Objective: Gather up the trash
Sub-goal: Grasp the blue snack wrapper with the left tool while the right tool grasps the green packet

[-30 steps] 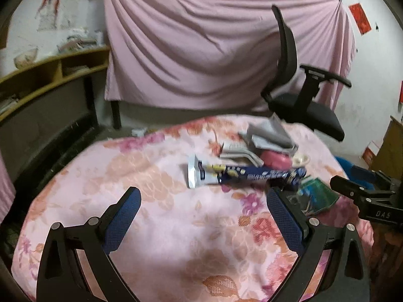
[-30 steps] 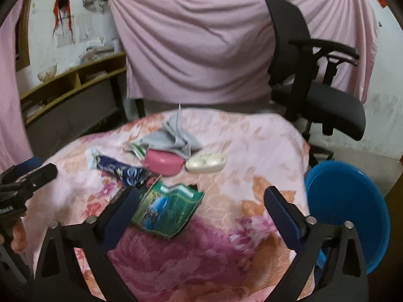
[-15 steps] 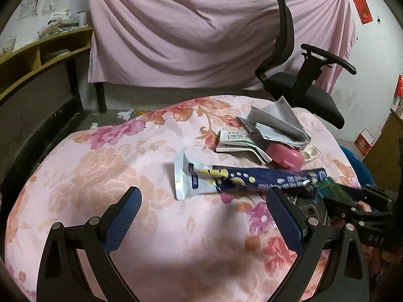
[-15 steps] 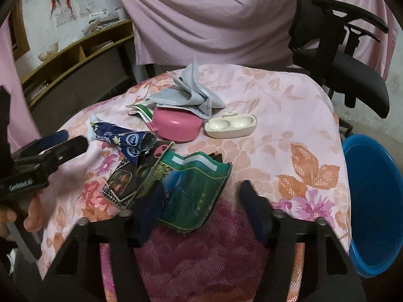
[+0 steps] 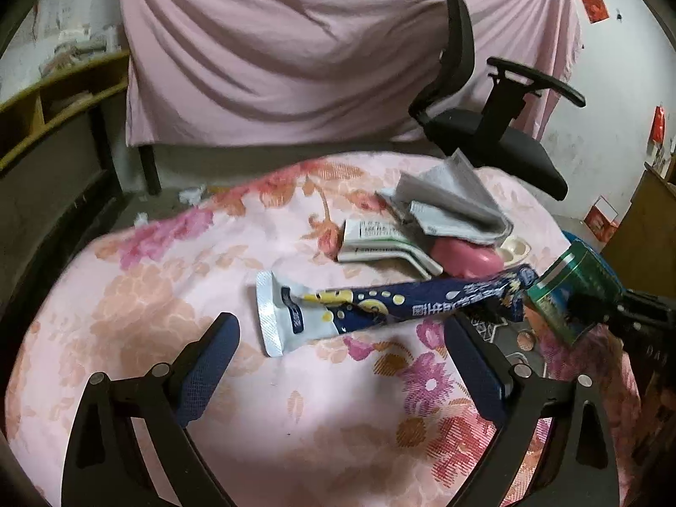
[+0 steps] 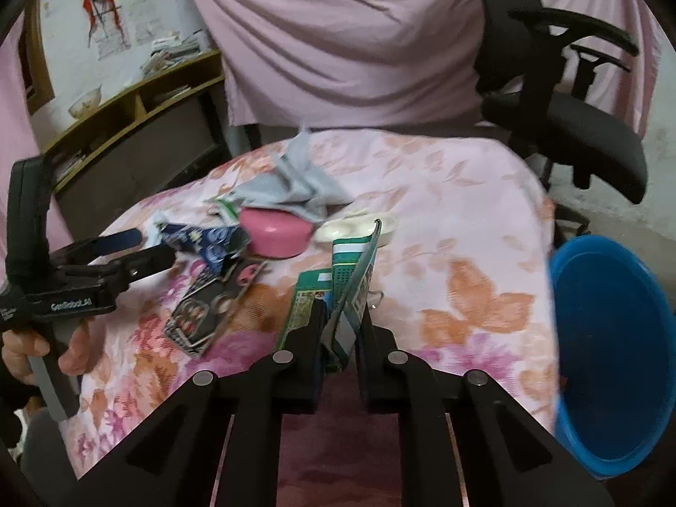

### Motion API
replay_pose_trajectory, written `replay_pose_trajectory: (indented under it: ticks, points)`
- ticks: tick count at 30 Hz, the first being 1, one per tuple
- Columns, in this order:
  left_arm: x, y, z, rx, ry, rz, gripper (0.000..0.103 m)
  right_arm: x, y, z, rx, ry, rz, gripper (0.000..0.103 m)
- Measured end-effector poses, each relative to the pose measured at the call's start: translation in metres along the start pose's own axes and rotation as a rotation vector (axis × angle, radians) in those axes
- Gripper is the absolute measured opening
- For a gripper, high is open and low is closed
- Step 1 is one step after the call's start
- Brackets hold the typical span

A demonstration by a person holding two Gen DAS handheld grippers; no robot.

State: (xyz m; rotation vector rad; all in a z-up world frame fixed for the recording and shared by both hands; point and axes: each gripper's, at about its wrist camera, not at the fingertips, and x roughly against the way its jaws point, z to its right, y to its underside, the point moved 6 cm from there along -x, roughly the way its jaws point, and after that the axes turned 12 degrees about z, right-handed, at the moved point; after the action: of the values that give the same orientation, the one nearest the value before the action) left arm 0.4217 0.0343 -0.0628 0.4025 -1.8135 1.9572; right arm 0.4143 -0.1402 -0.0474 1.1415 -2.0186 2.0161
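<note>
My right gripper (image 6: 341, 325) is shut on a green wrapper (image 6: 352, 270) and holds it lifted off the floral table (image 6: 456, 219); the wrapper also shows in the left wrist view (image 5: 570, 291). My left gripper (image 5: 338, 350) is open and empty, just short of a long blue and white wrapper (image 5: 380, 304), which also shows in the right wrist view (image 6: 198, 241). A dark printed packet (image 6: 211, 304), a white and green tube (image 5: 380, 241), a pink case (image 6: 274, 232), a white case (image 6: 359, 228) and a grey cloth (image 5: 452, 198) lie on the table.
A blue bin (image 6: 612, 350) stands on the floor at the table's right edge. A black office chair (image 6: 562, 105) stands behind the table. A wooden shelf (image 6: 126, 114) runs along the left wall. A pink sheet (image 5: 317, 50) hangs at the back.
My right gripper has shut on the green wrapper and lifted it off the table. My left gripper has come closer to the blue and white wrapper.
</note>
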Motion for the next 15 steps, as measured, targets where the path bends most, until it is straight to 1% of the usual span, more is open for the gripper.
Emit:
replay_pose_trajectory:
  ticks: [4, 11, 13, 15]
  points:
    - [0.008, -0.005, 0.008, -0.1, -0.015, 0.051, 0.095, 0.005, -0.004, 0.014, -0.048, -0.002, 0.028, 0.01]
    - [-0.006, -0.002, 0.033, -0.33, 0.018, 0.031, 0.095, 0.008, -0.009, 0.023, -0.075, -0.016, 0.057, 0.01]
    - [-0.012, 0.002, 0.036, -0.375, 0.027, 0.021, 0.089, 0.008, -0.01, 0.022, -0.071, -0.02, 0.063, 0.01]
    - [-0.019, 0.005, 0.038, -0.406, 0.04, -0.004, 0.075, 0.009, -0.009, 0.021, -0.066, -0.023, 0.063, 0.01]
